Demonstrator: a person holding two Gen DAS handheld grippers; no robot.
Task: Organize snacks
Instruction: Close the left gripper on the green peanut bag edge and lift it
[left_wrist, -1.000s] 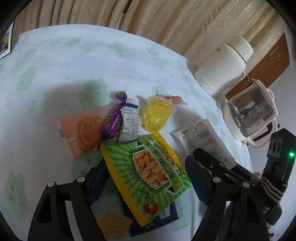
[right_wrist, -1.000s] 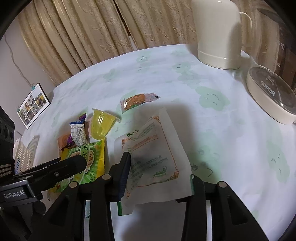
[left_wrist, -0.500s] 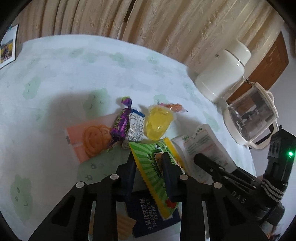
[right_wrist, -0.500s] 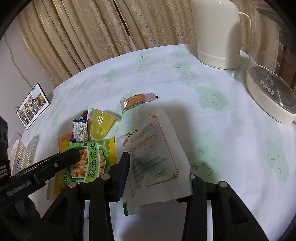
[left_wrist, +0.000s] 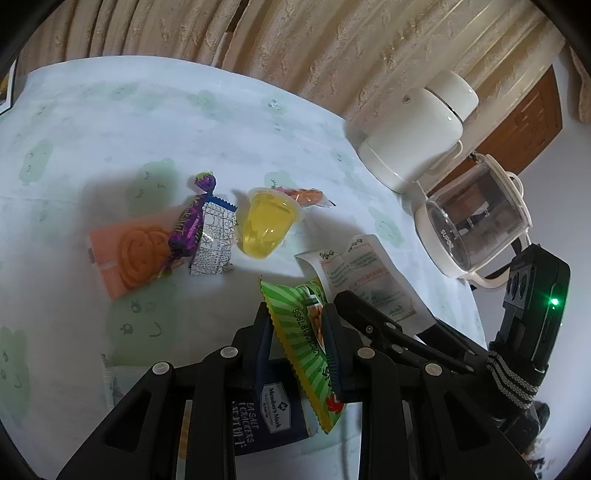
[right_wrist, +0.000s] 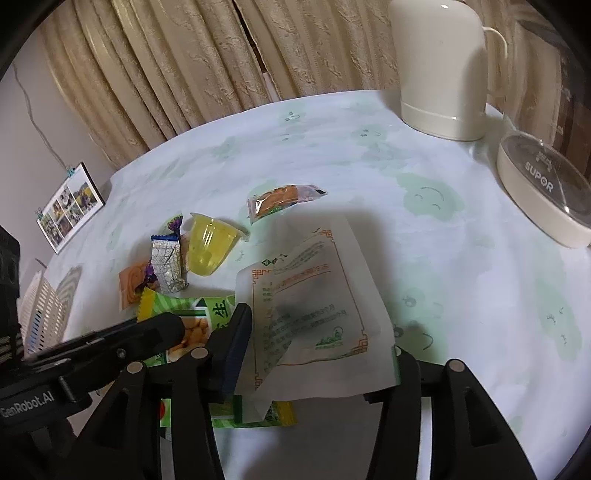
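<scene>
Crinkly green striped packet (left_wrist: 308, 325) (serrated edge) pinched in left hand-held gripper (left_wrist: 297, 345).

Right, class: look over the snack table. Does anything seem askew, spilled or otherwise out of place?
Nothing is spilled or torn. The yellow jelly cup lies tipped on its side beside the silver candy. The green peanut packet is pinched edge-up in the left gripper, off the table, and the white sachet is curled between the right gripper's fingers.

Left gripper (left_wrist: 297, 341) is clamped edge-on across the green peanut packet (left_wrist: 306, 332), lifted clear of the table (left_wrist: 147, 110). Right gripper (right_wrist: 317, 354) is held just right of that packet, jaws spread wide around a white sachet (right_wrist: 314, 295).
</scene>
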